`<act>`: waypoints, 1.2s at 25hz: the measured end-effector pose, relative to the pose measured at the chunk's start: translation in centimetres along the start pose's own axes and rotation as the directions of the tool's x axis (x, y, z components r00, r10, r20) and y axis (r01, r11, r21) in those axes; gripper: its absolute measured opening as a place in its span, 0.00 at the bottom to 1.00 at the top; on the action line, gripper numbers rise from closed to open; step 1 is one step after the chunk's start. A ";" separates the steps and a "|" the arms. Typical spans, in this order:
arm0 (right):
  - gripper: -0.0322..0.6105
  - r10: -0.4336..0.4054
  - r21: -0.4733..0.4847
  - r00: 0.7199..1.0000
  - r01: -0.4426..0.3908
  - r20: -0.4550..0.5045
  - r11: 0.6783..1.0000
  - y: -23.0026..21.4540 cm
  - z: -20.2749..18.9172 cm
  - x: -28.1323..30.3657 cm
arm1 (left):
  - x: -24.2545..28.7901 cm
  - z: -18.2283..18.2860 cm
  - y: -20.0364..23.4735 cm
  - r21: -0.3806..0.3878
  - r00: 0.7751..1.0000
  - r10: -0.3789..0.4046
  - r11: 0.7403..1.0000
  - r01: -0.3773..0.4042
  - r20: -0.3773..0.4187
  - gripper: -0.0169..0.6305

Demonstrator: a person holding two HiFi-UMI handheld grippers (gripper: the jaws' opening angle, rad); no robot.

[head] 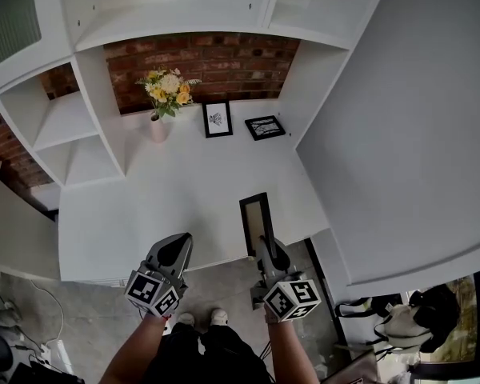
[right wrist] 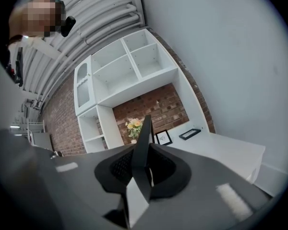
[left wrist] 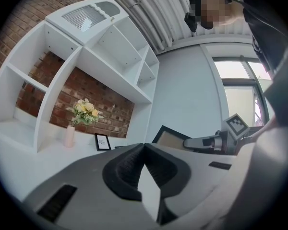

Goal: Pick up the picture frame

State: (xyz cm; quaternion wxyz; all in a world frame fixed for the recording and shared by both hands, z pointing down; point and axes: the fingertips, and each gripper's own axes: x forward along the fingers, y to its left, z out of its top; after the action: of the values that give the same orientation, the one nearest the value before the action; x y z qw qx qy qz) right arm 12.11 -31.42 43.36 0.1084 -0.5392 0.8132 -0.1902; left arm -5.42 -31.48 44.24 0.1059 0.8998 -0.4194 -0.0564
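closest in, the right hand-held gripper [head: 266, 242] is clamped on the picture frame [head: 256, 217], its pads pinching the near edge of the thin black border. the right gripper view shows that edge standing up between the jaws. the frame reaches out over the near edge of the white table [head: 184, 198], its far end pointing away, and i can't tell whether that end touches the top. the left hand-held gripper [head: 178, 242] sits just beside it, jaws together on nothing.

judging by this, the grasp is made and the lift is the step in hand. to do it well, hold the squeeze steady, since a grip on one edge could let the frame swing or slip. raise it straight and slowly, avoid rolling the wrist, and carry the far end clear of the table lip. the empty gripper could steady the free side if it sags.

farther back, well apart from all this, a vase of flowers [head: 165, 102], a small upright frame [head: 217, 119] and a flat frame [head: 265, 126] sit by the brick wall [head: 224, 58].
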 end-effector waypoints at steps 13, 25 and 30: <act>0.14 0.015 -0.172 0.999 -0.006 0.047 0.985 1.2 3.1 -1.0 | 0.6 2.6 -0.6 0.029 0.999 -0.027 0.999 0.026 0.034 0.02; 0.13 0.025 -0.210 0.996 -0.008 0.080 0.978 1.9 4.8 -0.9 | 1.0 4.0 -0.4 0.045 0.998 -0.020 0.999 0.017 0.061 0.02; 0.13 0.023 -0.214 0.995 -0.001 0.099 0.977 2.2 5.4 -1.0 | 1.3 4.8 -0.1 0.056 0.997 -0.020 0.998 0.016 0.071 0.02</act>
State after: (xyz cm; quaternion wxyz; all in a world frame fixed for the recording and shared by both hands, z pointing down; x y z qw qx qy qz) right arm 12.69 -30.79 37.50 0.0922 -0.5517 0.8257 -0.0737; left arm -5.45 -33.08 39.53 0.0652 0.9036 -0.4161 -0.0780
